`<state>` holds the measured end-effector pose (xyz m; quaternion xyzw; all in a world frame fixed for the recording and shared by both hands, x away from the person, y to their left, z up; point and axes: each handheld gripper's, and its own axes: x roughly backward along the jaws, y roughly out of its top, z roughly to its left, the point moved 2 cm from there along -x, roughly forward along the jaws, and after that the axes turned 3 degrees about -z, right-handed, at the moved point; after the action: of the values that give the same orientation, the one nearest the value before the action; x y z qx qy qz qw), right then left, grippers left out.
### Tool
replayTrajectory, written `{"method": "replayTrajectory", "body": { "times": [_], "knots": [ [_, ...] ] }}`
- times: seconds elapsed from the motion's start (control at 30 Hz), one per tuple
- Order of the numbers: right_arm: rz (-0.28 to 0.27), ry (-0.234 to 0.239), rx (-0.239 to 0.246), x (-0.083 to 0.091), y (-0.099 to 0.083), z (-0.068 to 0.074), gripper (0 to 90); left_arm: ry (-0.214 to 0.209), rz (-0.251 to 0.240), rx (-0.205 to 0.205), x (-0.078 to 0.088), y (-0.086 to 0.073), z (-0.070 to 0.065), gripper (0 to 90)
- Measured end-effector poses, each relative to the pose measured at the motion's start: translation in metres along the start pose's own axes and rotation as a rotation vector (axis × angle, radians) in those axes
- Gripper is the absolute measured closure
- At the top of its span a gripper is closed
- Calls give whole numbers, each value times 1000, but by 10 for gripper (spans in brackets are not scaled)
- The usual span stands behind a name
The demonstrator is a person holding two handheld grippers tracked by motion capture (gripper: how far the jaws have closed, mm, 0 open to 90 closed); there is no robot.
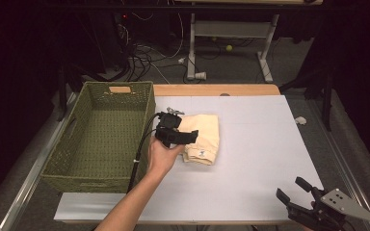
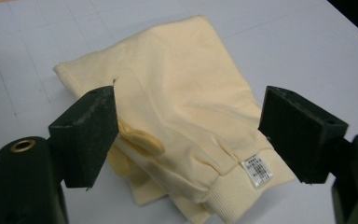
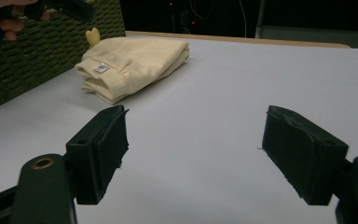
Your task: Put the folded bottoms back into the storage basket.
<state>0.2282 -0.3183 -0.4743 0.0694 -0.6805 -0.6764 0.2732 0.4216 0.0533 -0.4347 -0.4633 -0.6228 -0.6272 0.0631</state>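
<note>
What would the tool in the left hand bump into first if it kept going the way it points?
Most likely the folded yellow garment: the left tool is open, its jaws on either side of the cloth. How near is unclear.

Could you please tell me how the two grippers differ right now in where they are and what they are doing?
The left gripper hovers over the folded cream garment beside the basket; the right gripper sits at the table's near right corner, far from the garment. The left gripper's jaws straddle the garment; the right gripper's jaws frame only bare table. The right gripper carries a grey plate on top. Both are black, with jaws open and holding nothing.
</note>
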Motion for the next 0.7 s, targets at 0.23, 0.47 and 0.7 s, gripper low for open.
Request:
{"method": "replayTrajectory", "body": {
  "times": [0.23,0.47,0.7],
  "knots": [
    [1,2,-1,0,0,0,229,22,23,33,-11,7,8,187],
    [1,4,0,0,0,0,229,30,46,58,-24,12,12,185],
    [3,6,1,0,0,0,229,45,73,77,-35,15,19,174]
  ]
}}
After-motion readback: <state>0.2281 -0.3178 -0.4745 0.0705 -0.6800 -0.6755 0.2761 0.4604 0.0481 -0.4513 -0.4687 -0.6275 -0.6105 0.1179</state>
